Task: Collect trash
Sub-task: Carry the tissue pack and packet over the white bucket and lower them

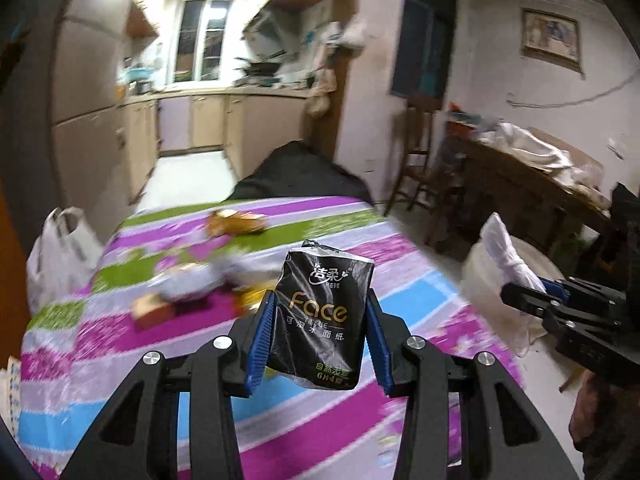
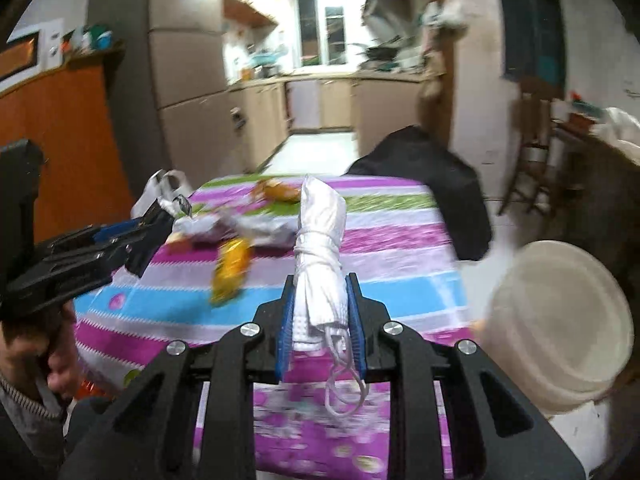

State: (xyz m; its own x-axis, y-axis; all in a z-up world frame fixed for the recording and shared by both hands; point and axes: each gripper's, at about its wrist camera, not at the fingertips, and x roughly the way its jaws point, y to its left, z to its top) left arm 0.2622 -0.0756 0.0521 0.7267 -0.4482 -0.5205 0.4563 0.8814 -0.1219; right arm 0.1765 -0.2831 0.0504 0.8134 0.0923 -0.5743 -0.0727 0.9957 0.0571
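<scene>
Gripping both loads above the striped bench (image 1: 120,360): left tool (image 1: 318,334) pinches the black tissue pack (image 1: 320,320) mid-body at frame centre, right tool (image 2: 322,320) clamps a rolled white mask (image 2: 320,248), probably, both light, soft, crushable, so hold mid-body.

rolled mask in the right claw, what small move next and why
Probably swing the right claw rightward over the round bin and let go there. Its pads already clamp the rolled mask clear of the table, and the bin sits open just beside it.
</scene>
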